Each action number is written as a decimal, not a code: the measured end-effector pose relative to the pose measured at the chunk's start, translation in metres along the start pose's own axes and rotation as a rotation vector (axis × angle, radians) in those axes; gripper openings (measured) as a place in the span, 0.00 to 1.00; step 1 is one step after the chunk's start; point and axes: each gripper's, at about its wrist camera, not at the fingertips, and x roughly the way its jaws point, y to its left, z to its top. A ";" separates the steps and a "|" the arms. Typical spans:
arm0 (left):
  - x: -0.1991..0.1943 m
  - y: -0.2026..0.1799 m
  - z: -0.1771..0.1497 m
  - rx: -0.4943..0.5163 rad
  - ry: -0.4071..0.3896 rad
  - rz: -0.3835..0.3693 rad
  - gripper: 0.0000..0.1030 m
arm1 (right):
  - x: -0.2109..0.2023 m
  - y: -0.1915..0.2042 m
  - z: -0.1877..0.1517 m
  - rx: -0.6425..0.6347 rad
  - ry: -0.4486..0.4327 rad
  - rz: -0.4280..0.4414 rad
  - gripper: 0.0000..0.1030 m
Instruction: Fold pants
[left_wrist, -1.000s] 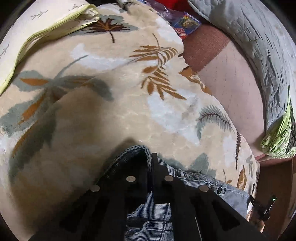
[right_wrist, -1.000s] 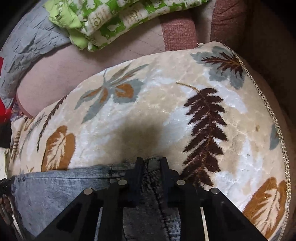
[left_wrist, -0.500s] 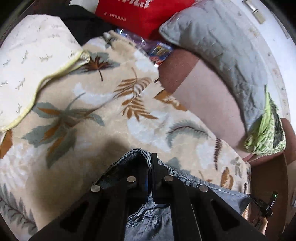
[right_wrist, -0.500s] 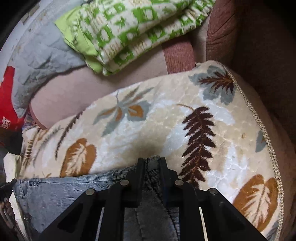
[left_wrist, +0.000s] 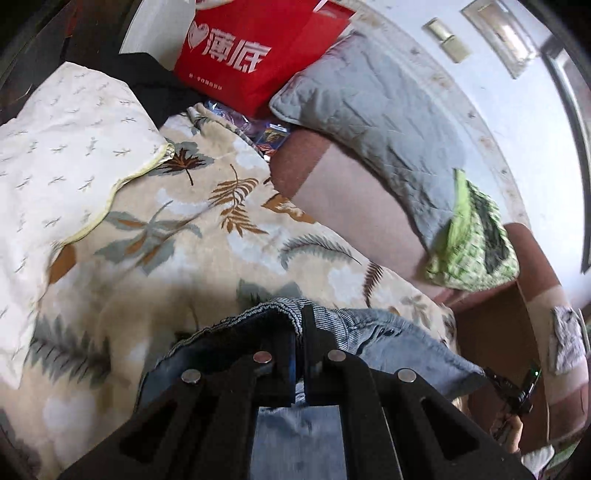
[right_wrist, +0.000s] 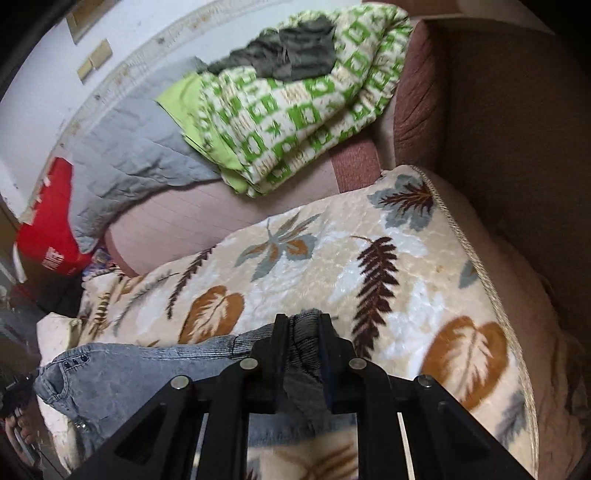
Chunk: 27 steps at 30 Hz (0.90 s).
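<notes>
The pants are light blue denim jeans (left_wrist: 384, 332), held up by their waistband over a cream blanket with a leaf print (left_wrist: 177, 236). My left gripper (left_wrist: 300, 314) is shut on one end of the waistband, which bunches around its black fingers. My right gripper (right_wrist: 302, 321) is shut on the other end of the jeans (right_wrist: 122, 373), a thick fold of denim pinched between its jaws. In the right wrist view the waistband stretches off to the left, where small dark studs show. The legs hang out of sight below both grippers.
A brown sofa back (left_wrist: 351, 195) rises behind the blanket (right_wrist: 369, 266). On it lie a grey quilted pillow (left_wrist: 373, 107), a green-and-white patterned quilt (right_wrist: 295, 107) and a red bag (left_wrist: 255, 48). A white pillow (left_wrist: 62, 155) sits at left. The sofa arm (right_wrist: 509, 122) stands at right.
Both grippers have risen and pulled back with the jeans' waistband still pinched. The blanket now lies farther below, and the wall, red bag and quilts have come into view.
</notes>
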 end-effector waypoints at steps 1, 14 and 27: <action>-0.014 0.002 -0.009 0.012 -0.004 -0.008 0.02 | -0.012 -0.002 -0.007 0.000 -0.007 0.005 0.16; -0.086 0.083 -0.148 0.108 0.217 -0.030 0.04 | -0.089 -0.066 -0.225 -0.008 0.191 0.016 0.20; -0.116 0.038 -0.139 0.149 0.004 0.071 0.43 | -0.116 -0.089 -0.240 0.371 0.232 0.173 0.69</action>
